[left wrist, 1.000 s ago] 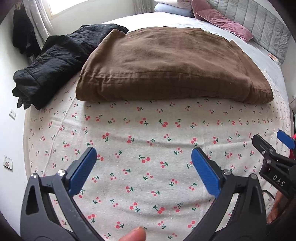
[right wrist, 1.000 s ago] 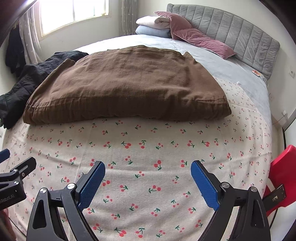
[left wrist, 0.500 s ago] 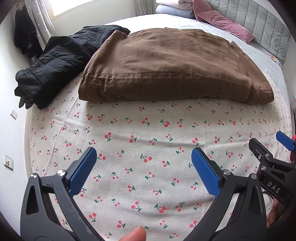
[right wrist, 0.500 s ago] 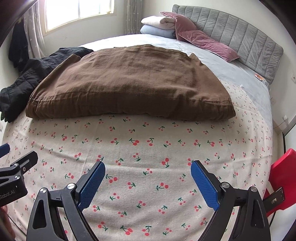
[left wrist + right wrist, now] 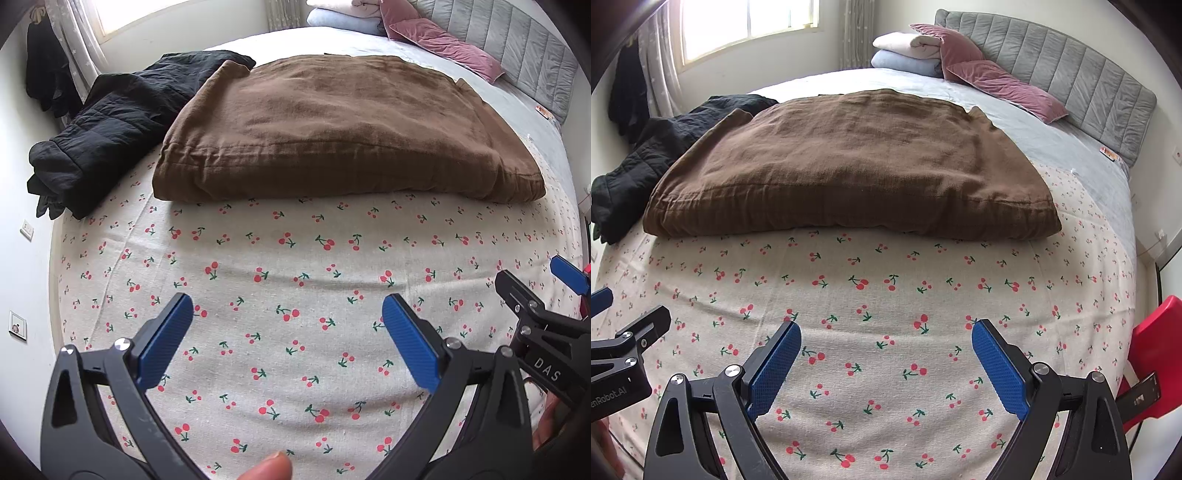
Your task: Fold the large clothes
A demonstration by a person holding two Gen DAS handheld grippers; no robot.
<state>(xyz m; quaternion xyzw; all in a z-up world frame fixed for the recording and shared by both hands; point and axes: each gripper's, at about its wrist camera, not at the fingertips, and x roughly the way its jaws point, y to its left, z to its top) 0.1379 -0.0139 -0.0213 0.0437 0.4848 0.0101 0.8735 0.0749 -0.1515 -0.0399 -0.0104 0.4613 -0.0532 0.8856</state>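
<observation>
A large brown garment (image 5: pixel 332 129) lies folded into a thick rectangle on the bed, also in the right wrist view (image 5: pixel 849 166). A black padded jacket (image 5: pixel 110 118) lies crumpled to its left, its edge showing in the right wrist view (image 5: pixel 646 147). My left gripper (image 5: pixel 288 314) is open and empty above the cherry-print sheet (image 5: pixel 295 258), well short of the brown garment. My right gripper (image 5: pixel 886 343) is open and empty beside it, also short of the garment. Each gripper shows at the edge of the other's view.
Folded bedding (image 5: pixel 908 51) and pink cushions (image 5: pixel 997 85) lie by the grey headboard (image 5: pixel 1071 81). A red chair (image 5: pixel 1156 347) stands at the bed's right edge. A wall (image 5: pixel 22 258) is close on the left. A window (image 5: pixel 746 22) is behind.
Both grippers have drawn back and risen slightly from the bed, so the brown garment sits lower and farther in both views. Both stay open.
</observation>
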